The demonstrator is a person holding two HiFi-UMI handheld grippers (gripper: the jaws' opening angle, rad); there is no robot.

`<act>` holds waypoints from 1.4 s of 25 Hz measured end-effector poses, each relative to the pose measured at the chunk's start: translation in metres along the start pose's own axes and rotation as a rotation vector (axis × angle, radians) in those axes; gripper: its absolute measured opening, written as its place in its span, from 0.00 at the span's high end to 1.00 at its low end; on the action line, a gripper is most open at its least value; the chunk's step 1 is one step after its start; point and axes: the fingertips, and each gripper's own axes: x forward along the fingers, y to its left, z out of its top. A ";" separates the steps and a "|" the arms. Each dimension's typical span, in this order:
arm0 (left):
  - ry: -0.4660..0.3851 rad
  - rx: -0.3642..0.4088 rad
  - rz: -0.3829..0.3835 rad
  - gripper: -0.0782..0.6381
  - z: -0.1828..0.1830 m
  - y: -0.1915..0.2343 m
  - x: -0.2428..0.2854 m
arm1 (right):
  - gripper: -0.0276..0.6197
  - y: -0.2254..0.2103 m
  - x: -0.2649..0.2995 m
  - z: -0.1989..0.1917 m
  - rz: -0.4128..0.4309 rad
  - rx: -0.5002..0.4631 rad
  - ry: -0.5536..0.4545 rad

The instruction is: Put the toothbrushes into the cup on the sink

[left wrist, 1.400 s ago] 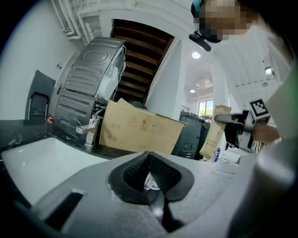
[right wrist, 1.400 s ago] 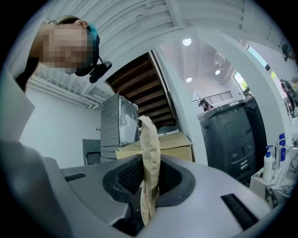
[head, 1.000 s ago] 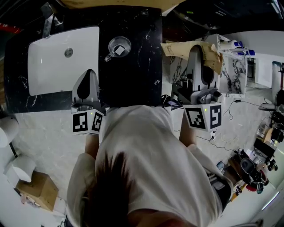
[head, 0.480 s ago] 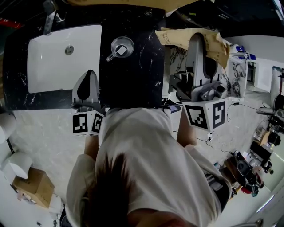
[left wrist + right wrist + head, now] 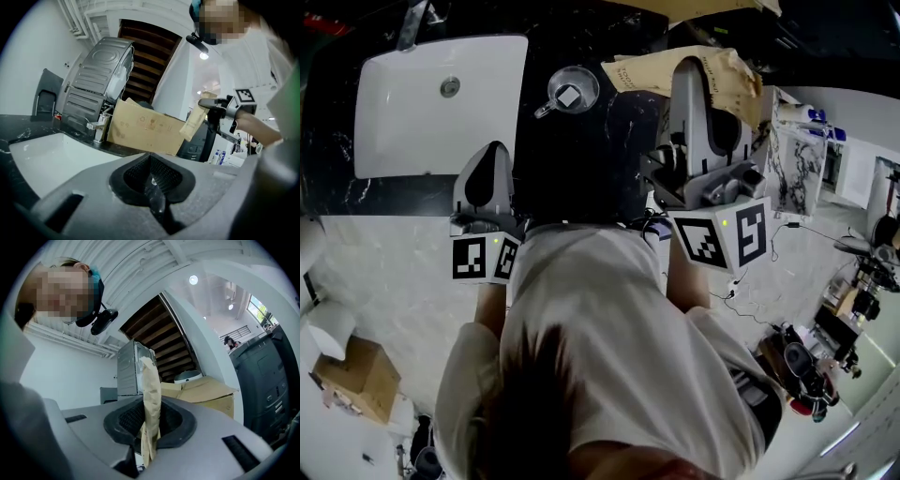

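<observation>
A clear glass cup (image 5: 570,91) stands on the black counter (image 5: 581,159), right of the white sink basin (image 5: 431,103). My right gripper (image 5: 689,70) is shut on a long brown paper packet (image 5: 642,77) that hangs over the counter's right edge, just right of the cup. In the right gripper view the packet (image 5: 151,394) stands up between the pads. The left gripper view shows that gripper (image 5: 220,110) holding the packet (image 5: 194,122) from the side. My left gripper (image 5: 490,155) hovers at the counter's near edge, its jaws together (image 5: 152,180). No bare toothbrush is visible.
A faucet (image 5: 411,23) sits at the basin's far side. A large cardboard box (image 5: 145,129) leans behind the counter, with a metal appliance (image 5: 101,75) behind it. A marble-patterned shelf with bottles (image 5: 792,159) is at the right. A small box (image 5: 356,375) lies on the floor.
My right gripper has carried the paper packet leftward, from beside the shelf to over the counter's right edge near the cup. The left gripper has stayed in place.
</observation>
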 end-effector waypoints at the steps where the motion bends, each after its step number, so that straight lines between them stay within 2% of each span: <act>1: 0.001 -0.002 0.002 0.88 0.000 0.001 -0.001 | 0.88 0.002 0.003 -0.005 0.007 0.002 0.010; 15: 0.010 -0.023 0.024 0.88 -0.004 0.017 -0.009 | 0.88 0.026 0.024 -0.077 0.075 0.042 0.150; 35: 0.004 -0.018 0.014 0.88 -0.001 0.022 -0.011 | 0.88 0.034 0.027 -0.160 0.125 0.003 0.279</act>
